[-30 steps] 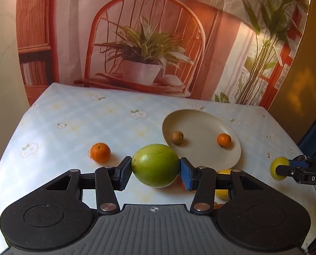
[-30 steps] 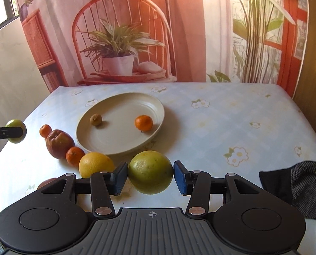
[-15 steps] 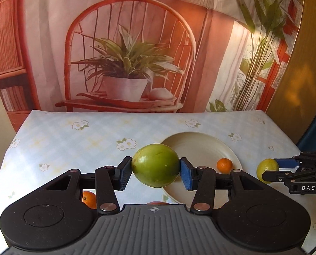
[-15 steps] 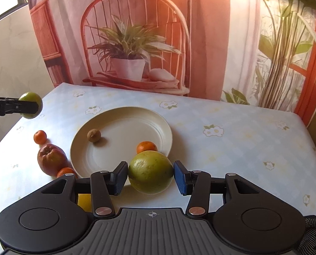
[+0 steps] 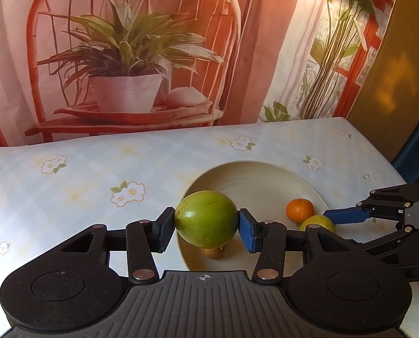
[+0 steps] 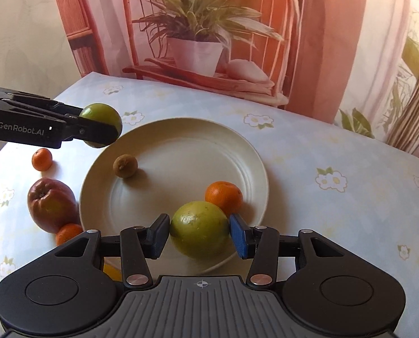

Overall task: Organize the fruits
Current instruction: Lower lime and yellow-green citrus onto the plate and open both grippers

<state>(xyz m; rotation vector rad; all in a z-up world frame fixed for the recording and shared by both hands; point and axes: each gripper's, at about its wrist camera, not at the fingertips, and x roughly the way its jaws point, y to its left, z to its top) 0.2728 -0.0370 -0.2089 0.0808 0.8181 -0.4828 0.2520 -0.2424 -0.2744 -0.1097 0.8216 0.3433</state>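
My left gripper (image 5: 206, 226) is shut on a green round fruit (image 5: 206, 217), held just above the near left rim of the cream plate (image 5: 251, 174). In the right wrist view, my right gripper (image 6: 199, 236) is shut on a yellow-green round fruit (image 6: 199, 228) over the plate's (image 6: 181, 152) near edge. On the plate lie a tangerine (image 6: 223, 195) and a small brown fruit (image 6: 125, 165). From the right wrist, the left gripper (image 6: 102, 129) shows at the plate's far left rim with its green fruit (image 6: 99, 114).
Left of the plate on the flowered tablecloth (image 6: 336, 155) lie a small tangerine (image 6: 42, 159), a red apple (image 6: 51, 204), another tangerine (image 6: 67, 232) and a yellow fruit (image 6: 111, 271), partly hidden. A printed backdrop (image 5: 125, 56) stands behind the table.
Both grippers have moved forward and slightly down with their fruits, from beside the plate to over it. The plate looms larger in both views. Neither grip has changed.
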